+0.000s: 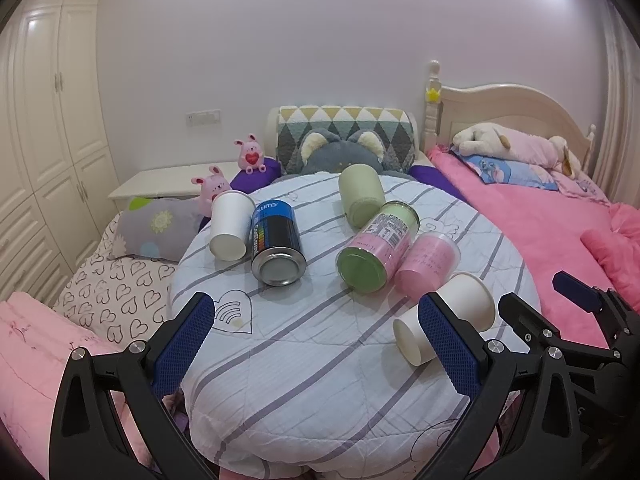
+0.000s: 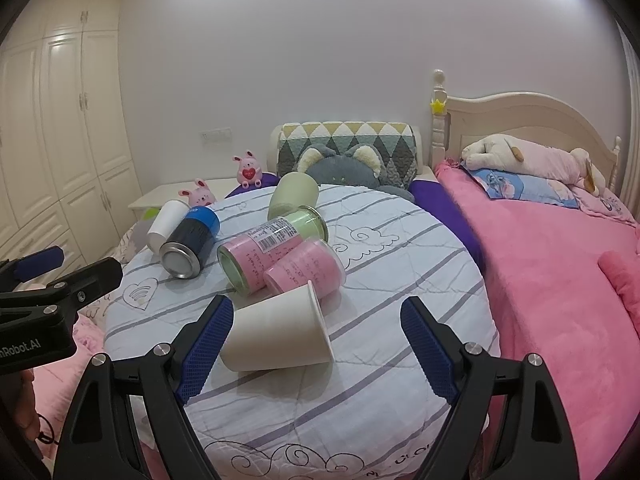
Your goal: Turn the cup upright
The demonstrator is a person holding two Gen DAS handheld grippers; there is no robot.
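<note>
- Approach comes first: the right tool point(image 2: 316, 350) hangs with its jaws spread wide and empty, the near paper cup point(image 2: 278, 330) lying between its blue pads point(image 2: 206, 346). In my judgement the step in hand is closing on this cup.
- Grip should fall across the cup's side wall, mid-body, with light pressure; thin paper probably dents if squeezed hard.
- Rotation would then swing the rim up and the base down, setting the cup on a flat patch of the striped quilt point(image 2: 380, 392). The quilt looks soft and domed, so a gentle release may matter; a tilted landing could tip the cup again.
- Clearance is tight behind: the pink jar point(image 2: 306, 270) lies just beyond the cup's rim, apparently near or touching, so lifting before turning seems wiser than pivoting in place.
- The left tool point(image 1: 320, 344) is likewise open and holds nothing; in its own view the same cup point(image 1: 448, 318) sits partly behind its right pad point(image 1: 450, 348).
- Cup itself: plain white paper, tapered, on its side near the quilt's front edge, wide rim towards the right and back, narrow base towards the left pad. It appears empty and undented.
- A second white cup point(image 1: 230, 226) lies tipped at the far left beside a blue can point(image 1: 276, 242).
</note>
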